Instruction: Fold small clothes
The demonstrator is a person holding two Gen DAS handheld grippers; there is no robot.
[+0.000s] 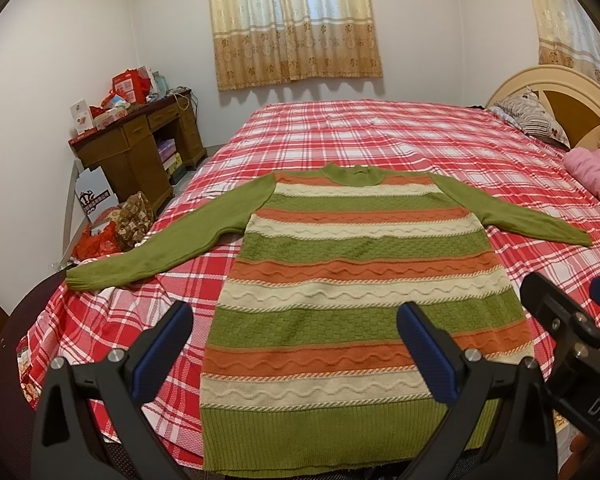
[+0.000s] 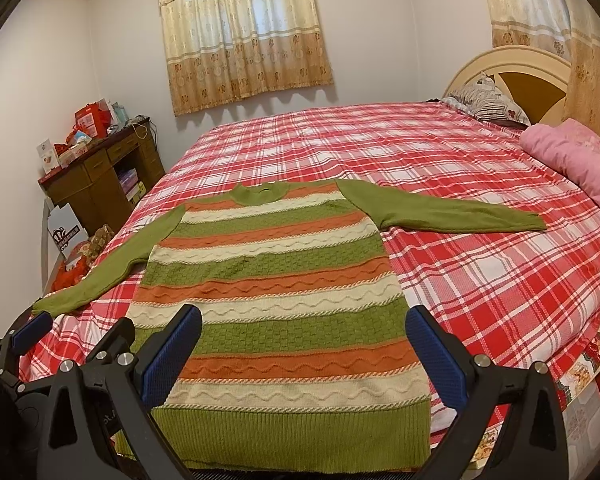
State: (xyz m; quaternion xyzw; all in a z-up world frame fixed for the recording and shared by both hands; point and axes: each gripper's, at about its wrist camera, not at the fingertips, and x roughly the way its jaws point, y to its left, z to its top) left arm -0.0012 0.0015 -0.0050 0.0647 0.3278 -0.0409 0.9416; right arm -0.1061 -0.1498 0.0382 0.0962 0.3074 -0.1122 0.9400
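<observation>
Left gripper [image 1: 296, 354] hangs wide open over the hem end, holding nothing; right gripper [image 2: 304, 354] just beside it, also spread wide and empty, neither touching cloth. Below them the striped knit sweater [image 1: 340, 280] lies flat, front up, on the red plaid bedspread [image 2: 480, 280], hem toward the grippers at the bed's near edge, collar away, both green sleeves splayed out sideways. Looks soft, thick and floppy, light enough but stretchy; the cable ridges should give grip, no slip worry. It will sag and drag if lifted from one point. Best holds, I'd judge: left cuff [image 1: 78, 278] and right cuff [image 2: 534, 224], or the ribbed hem corners.
</observation>
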